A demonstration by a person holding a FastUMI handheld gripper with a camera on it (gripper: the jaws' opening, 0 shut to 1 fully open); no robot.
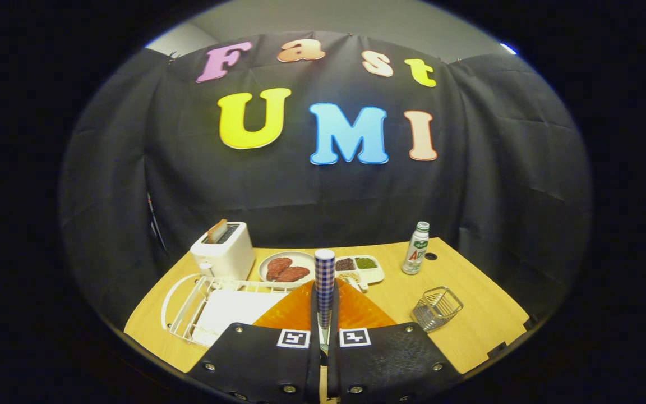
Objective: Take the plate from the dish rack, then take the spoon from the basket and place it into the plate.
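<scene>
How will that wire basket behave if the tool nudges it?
The wire basket looks like thin open mesh, so probably light and apt to slide on the smooth wooden table. It already sits tilted, so it may tip. The tool is shut on the spoon.

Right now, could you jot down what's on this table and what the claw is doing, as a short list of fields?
claw: claw shut on the spoon
spoon: spoon, checked handle upright between the fingers
plate: orange plate lying just ahead of the fingers
dish rack: white dish rack, beside the plate
basket: wire basket, tipped over
further back: toaster, meat dish, divided tray, bottle
</scene>
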